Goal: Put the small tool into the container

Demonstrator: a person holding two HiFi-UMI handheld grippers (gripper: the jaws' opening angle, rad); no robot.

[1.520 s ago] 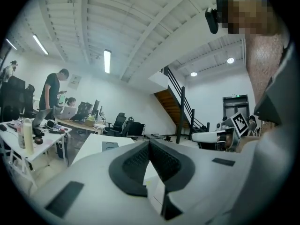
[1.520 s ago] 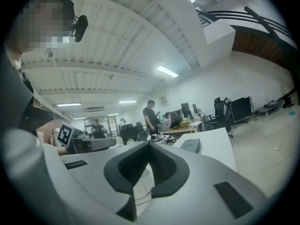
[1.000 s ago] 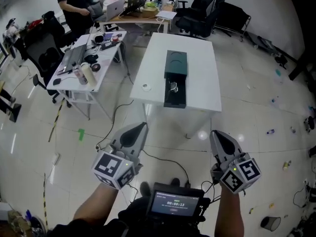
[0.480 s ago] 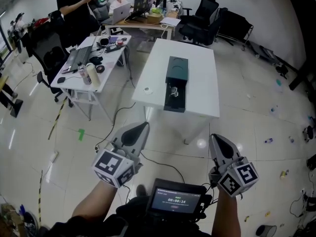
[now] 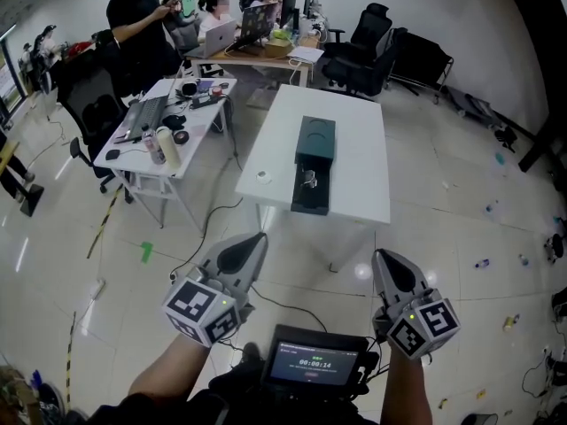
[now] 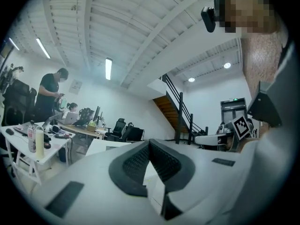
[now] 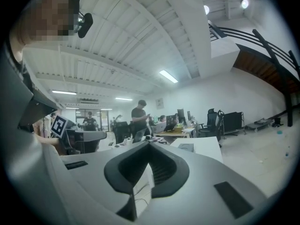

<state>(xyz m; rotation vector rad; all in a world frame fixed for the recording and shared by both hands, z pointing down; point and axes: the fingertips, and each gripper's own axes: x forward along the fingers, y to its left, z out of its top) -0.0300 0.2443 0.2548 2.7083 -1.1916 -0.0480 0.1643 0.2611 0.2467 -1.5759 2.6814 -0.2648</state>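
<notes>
A dark green container (image 5: pixel 315 140) lies on the white table (image 5: pixel 359 162) far ahead in the head view. Its open lower section (image 5: pixel 309 195) holds a small shiny tool (image 5: pixel 308 181). A small white round object (image 5: pixel 262 176) sits near the table's left edge. My left gripper (image 5: pixel 258 237) and right gripper (image 5: pixel 379 255) are held low over the floor, well short of the table, both shut and empty. The left gripper view shows its pads meeting at the tip of the left gripper (image 6: pixel 149 142). In the right gripper view the right gripper (image 7: pixel 148 142) looks the same.
A cluttered white desk (image 5: pixel 159 127) with bottles and a laptop stands left of the table. A person (image 5: pixel 142 25) stands behind it, and others sit at a further desk. Black office chairs (image 5: pixel 368 38) are at the back. A cable (image 5: pixel 208 220) runs across the glossy floor.
The table and container have shifted slightly lower in the head view and more of the room's back shows. Both grippers stay shut in the same low position.
</notes>
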